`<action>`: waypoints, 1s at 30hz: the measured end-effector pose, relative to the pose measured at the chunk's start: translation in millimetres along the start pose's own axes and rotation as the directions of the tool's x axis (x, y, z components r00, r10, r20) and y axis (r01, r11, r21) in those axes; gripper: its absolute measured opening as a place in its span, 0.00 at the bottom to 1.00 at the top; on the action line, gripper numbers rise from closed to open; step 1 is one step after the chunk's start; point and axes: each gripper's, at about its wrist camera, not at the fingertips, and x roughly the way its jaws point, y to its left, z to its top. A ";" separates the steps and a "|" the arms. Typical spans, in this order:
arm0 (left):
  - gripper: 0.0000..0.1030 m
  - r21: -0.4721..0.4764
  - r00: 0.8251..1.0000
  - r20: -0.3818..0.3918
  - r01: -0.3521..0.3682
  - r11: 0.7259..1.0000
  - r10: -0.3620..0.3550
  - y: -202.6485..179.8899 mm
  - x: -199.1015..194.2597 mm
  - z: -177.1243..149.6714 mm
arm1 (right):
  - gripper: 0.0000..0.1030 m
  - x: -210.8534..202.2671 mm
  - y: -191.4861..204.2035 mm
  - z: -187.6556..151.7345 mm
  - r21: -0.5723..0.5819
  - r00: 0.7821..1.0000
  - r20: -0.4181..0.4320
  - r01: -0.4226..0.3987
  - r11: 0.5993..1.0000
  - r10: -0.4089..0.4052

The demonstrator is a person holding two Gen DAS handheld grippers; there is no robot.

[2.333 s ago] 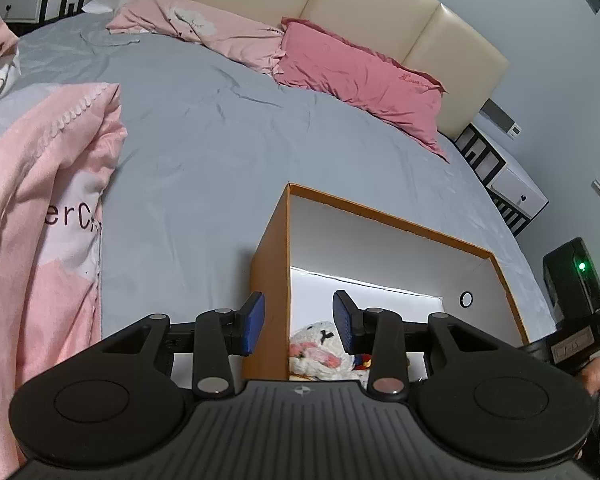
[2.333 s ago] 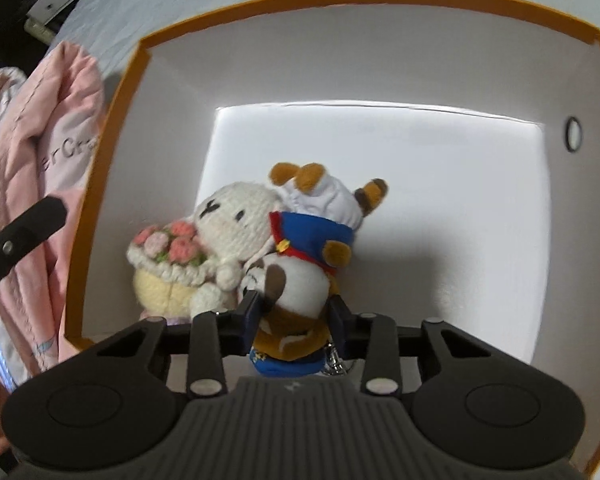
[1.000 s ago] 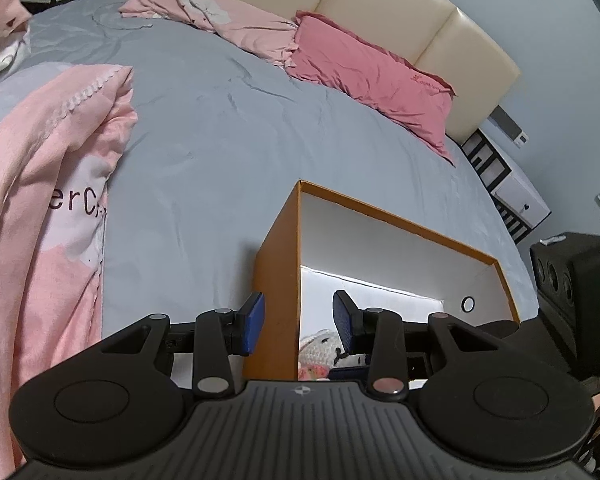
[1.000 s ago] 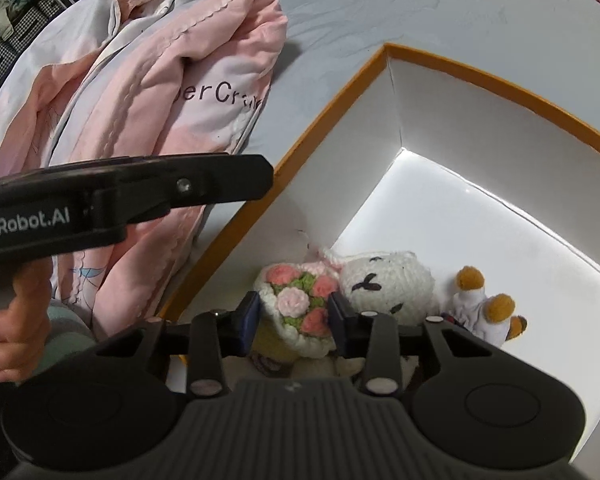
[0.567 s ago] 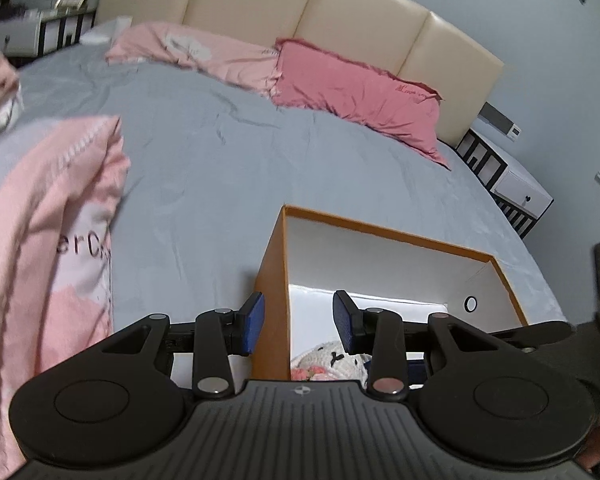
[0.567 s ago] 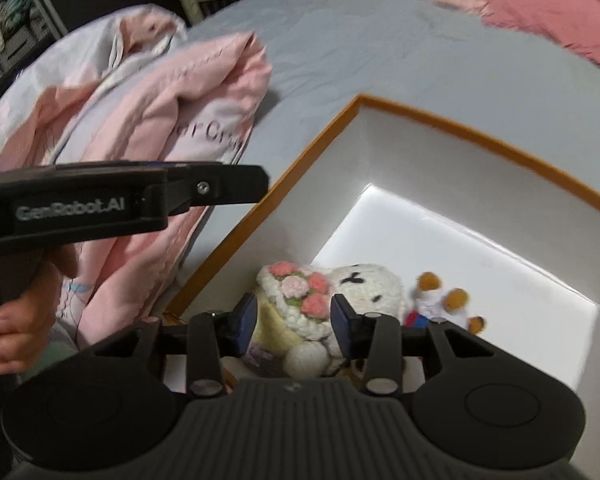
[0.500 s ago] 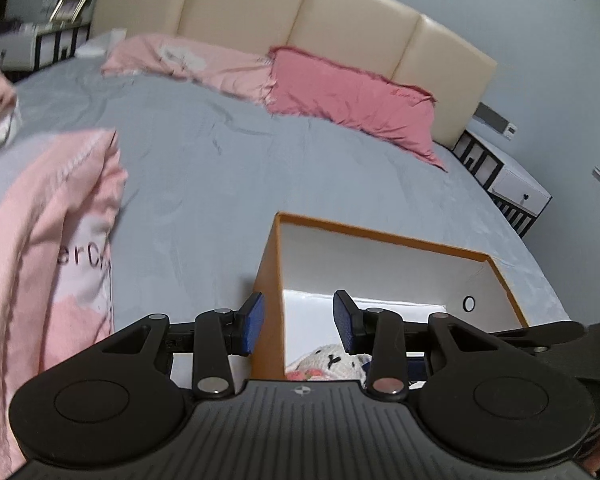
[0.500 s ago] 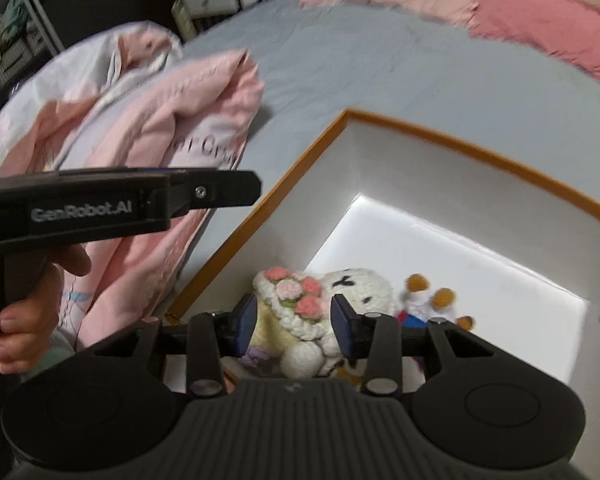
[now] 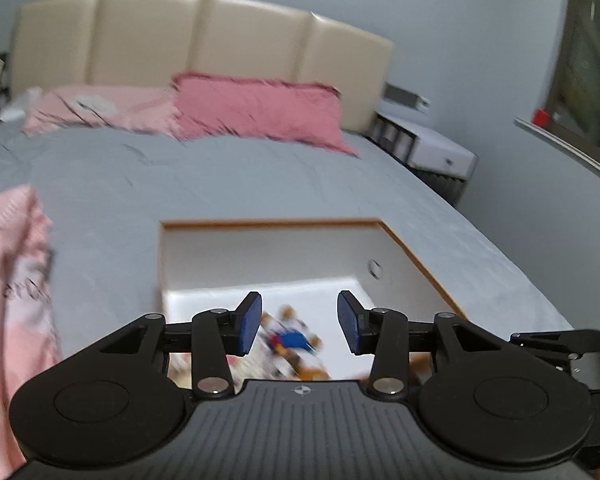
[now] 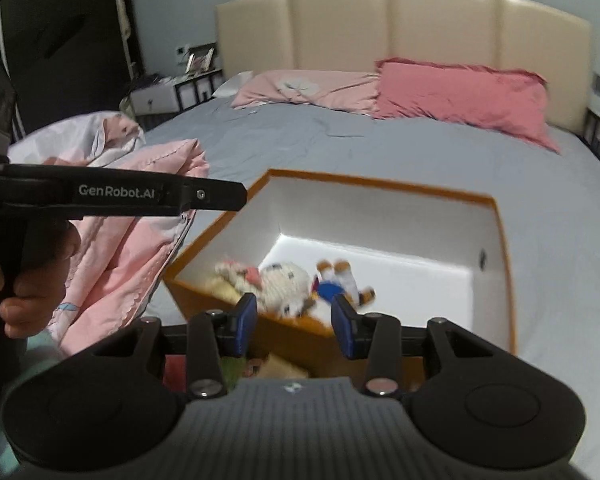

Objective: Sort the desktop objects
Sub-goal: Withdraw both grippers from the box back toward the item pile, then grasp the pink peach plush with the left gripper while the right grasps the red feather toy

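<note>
An orange box with white inside (image 10: pixel 496 240) stands on the grey bed; it also shows in the left wrist view (image 9: pixel 268 248). Inside lie a white knitted plush with pink flowers (image 10: pixel 278 284) and a small plush in blue and white (image 10: pixel 336 280), blurred in the left wrist view (image 9: pixel 290 338). My left gripper (image 9: pixel 299 322) is open and empty above the box's near side. My right gripper (image 10: pixel 294 324) is open and empty, raised above the box's near wall. The left gripper's body (image 10: pixel 112 196) shows at the left of the right wrist view.
A pink and white quilt (image 10: pixel 140 208) is bunched left of the box. Two pink pillows (image 10: pixel 456 92) lie at the beige headboard (image 10: pixel 400 24). Nightstands stand at both sides (image 9: pixel 440 152). Soft things lie under the right gripper, in front of the box (image 10: pixel 276 366).
My right gripper let go of the blue and white plush in the box and rose back out. Both grippers tilted up and back; the left swung right over the box.
</note>
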 end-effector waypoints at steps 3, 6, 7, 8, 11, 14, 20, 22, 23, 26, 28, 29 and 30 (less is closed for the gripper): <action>0.47 0.020 0.997 -0.071 0.031 0.999 -0.030 -7.8 0.6 -6.1 | 0.47 -10.9 -11.3 -25.9 0.037 0.997 -0.028 0.069 0.997 -0.068; 0.47 0.035 0.992 -0.122 0.028 0.999 -0.024 -10.9 -1.1 -16.0 | 0.47 -14.5 -25.3 -49.1 0.094 0.986 -0.084 0.155 0.984 -0.147; 0.47 0.037 0.991 -0.136 0.023 0.999 -0.018 -10.8 -1.4 -20.4 | 0.47 -16.4 -30.6 -56.5 0.123 0.982 -0.099 0.174 0.977 -0.163; 0.47 0.034 0.988 -0.153 0.016 0.999 -0.011 -10.2 -0.8 -25.3 | 0.47 -17.1 -36.1 -62.6 0.158 0.978 -0.117 0.191 0.969 -0.173; 0.47 0.010 0.980 -0.201 -0.002 1.000 0.004 -5.4 -0.1 -40.7 | 0.47 -20.3 -48.3 -75.6 0.242 0.974 -0.148 0.204 0.948 -0.172; 0.47 0.013 0.974 -0.224 -0.009 1.000 0.012 -6.2 -3.1 -55.2 | 0.47 -23.7 -45.7 -78.2 0.245 0.977 -0.127 0.197 0.949 -0.170; 0.47 -0.015 0.943 -0.297 -0.163 0.986 0.151 6.2 -10.9 -69.2 | 0.47 -15.7 -30.2 -81.0 0.178 0.981 -0.128 0.169 0.969 -0.147; 0.47 -0.043 0.933 -0.319 -0.188 0.981 0.165 14.5 -11.4 -71.0 | 0.47 -16.2 -27.0 -83.3 0.159 0.983 -0.123 0.154 0.975 -0.135; 0.47 -0.056 0.931 -0.329 -0.185 0.981 0.157 18.1 -11.2 -71.8 | 0.47 -14.5 -23.9 -83.5 0.155 0.984 -0.126 0.146 0.977 -0.127; 0.47 -0.058 0.926 -0.341 -0.190 0.980 0.160 21.7 -9.7 -74.6 | 0.46 -9.5 -12.7 -82.9 0.149 0.989 -0.122 0.096 0.984 -0.078; 0.48 -0.028 0.920 -0.347 -0.203 0.979 0.181 18.0 -7.0 -76.3 | 0.45 -2.9 -2.6 -81.8 0.134 0.991 -0.127 0.062 0.989 -0.045; 0.48 -0.013 0.918 -0.352 -0.203 0.979 0.185 16.5 -5.9 -77.2 | 0.43 1.6 3.7 -81.1 0.119 0.991 -0.133 0.047 0.992 -0.031; 0.49 -0.002 0.915 -0.357 -0.200 0.980 0.186 14.5 -4.3 -78.0 | 0.43 6.5 10.2 -80.6 0.102 0.990 -0.141 0.033 0.994 -0.019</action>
